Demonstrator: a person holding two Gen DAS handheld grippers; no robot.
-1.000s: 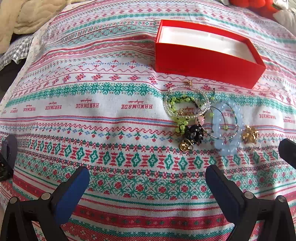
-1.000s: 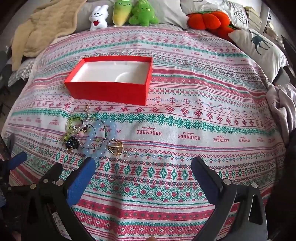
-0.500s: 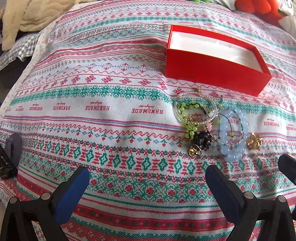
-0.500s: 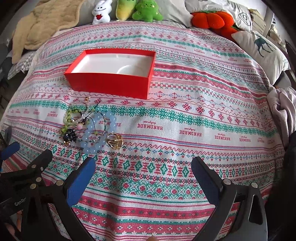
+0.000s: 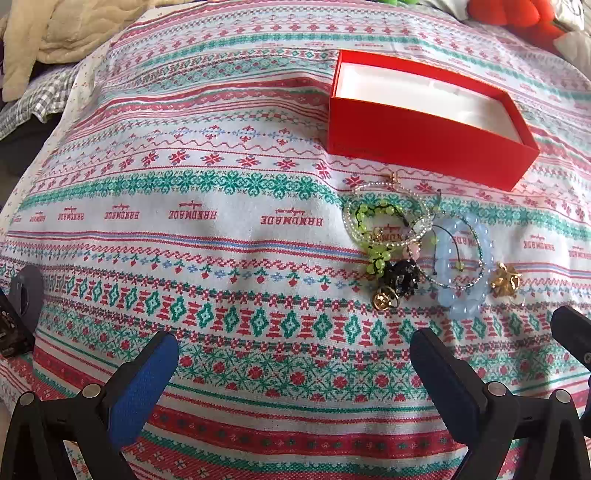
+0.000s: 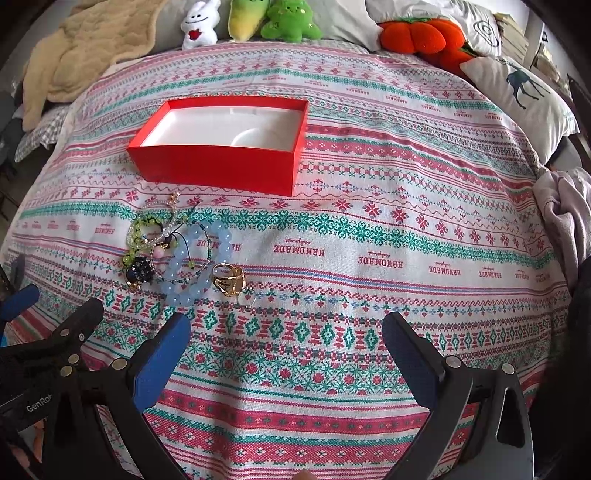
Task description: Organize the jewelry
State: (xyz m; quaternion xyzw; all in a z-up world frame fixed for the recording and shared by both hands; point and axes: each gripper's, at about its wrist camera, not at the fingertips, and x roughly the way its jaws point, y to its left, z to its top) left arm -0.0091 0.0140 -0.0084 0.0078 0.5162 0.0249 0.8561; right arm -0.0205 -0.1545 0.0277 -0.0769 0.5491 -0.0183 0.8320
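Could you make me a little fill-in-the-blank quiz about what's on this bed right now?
1. The open box is ____ outside, with a white lining.
2. The box holds ____ pieces of jewelry so far.
3. The big bracelet beside the gold ring has pale ____ beads.
4. The left gripper and right gripper both stand ____.

Missing words: red; no; blue; open

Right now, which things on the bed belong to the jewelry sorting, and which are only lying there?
For the job:
red box, empty
blue bead bracelet
green bead bracelet
gold ring
black bead charm

Only lying there:
plush toys
beige blanket
deer pillow
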